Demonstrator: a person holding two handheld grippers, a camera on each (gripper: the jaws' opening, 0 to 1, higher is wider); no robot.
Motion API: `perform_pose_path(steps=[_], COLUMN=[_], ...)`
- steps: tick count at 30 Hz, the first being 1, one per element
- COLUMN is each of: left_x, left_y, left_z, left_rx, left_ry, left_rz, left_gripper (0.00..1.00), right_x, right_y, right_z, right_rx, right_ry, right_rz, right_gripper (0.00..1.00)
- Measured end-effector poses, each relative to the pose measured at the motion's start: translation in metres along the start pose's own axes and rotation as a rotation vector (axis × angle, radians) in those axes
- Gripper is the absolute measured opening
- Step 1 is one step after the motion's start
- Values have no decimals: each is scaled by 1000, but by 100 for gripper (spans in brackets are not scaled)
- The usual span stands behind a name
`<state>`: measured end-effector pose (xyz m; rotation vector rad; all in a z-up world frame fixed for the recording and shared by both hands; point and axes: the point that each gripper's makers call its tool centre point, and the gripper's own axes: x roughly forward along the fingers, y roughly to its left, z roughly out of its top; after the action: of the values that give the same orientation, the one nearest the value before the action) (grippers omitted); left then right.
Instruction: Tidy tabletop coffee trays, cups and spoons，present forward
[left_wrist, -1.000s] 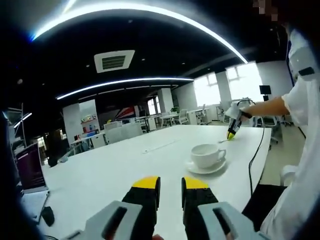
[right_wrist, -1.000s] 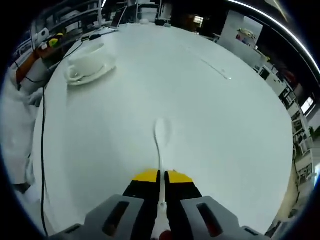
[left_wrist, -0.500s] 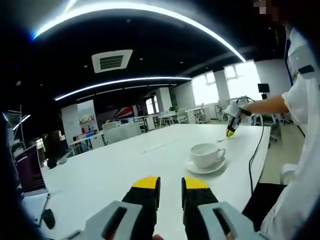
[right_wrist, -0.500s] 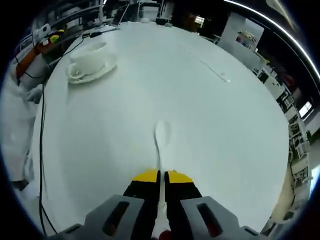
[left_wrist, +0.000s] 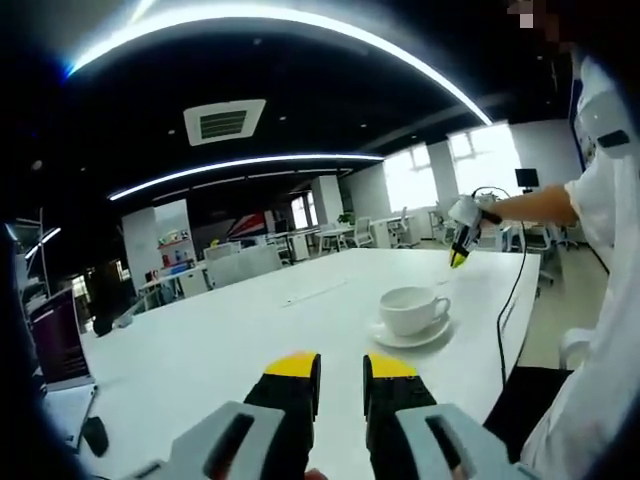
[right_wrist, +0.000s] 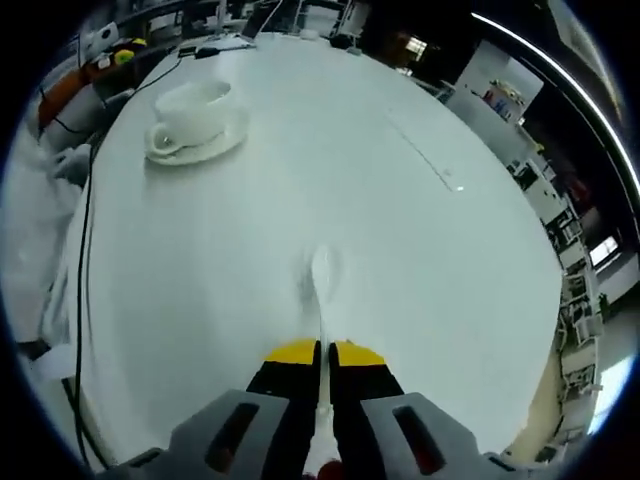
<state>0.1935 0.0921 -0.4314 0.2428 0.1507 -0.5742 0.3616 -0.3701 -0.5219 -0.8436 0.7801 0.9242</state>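
On the long white tabletop, the white ceramic cup sits on its round white saucer, untouched and well apart from the small white spoon. The right gripper clamps the spoon's handle between closed jaws; since 1 second ago it has lifted the spoon off the table, seen raised in the left gripper view. That suggests the spoon is heading for the saucer. The left gripper hovers near the table edge, jaws nearly together, holding nothing.
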Motion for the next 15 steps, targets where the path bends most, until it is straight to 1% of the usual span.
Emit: perform_pose_path(steps=[3,4,5,7,8,9,12,13,15], left_x=[0,0,0,1,1,1,2,2,2], left_y=[0,0,1,1,1,1,-1,-1,-2], left_z=[0,0,0,0,0,1,2,2,2], left_rx=[3,3,4,5,6,5,5,4,0], left_ry=[2,2,2,3,3,1,-5,-5,-6], left_rz=[-2,-4,-4,-5,-4,-6,-11,-9,-19], left_gripper=[19,19,19,19,19,19,19,19,19], right_x=[-5,-7,-8,-14,-17,-20,-27,-28,-34], right_y=[0,-3,-3,2,3,3,4,5,6], right_z=[9,12,14,24,28,34,49,51,65], right_rx=[-27,-56,-64,-98,-107,-141,-193,-196,-242], right_ry=[0,-1,4,-1,-1,-2,4,5,7], right_rz=[-3,-14,-15,-19,-19,-23,-29,-29,-34], right_gripper=[5,5,5,5,5,5,5,5,5])
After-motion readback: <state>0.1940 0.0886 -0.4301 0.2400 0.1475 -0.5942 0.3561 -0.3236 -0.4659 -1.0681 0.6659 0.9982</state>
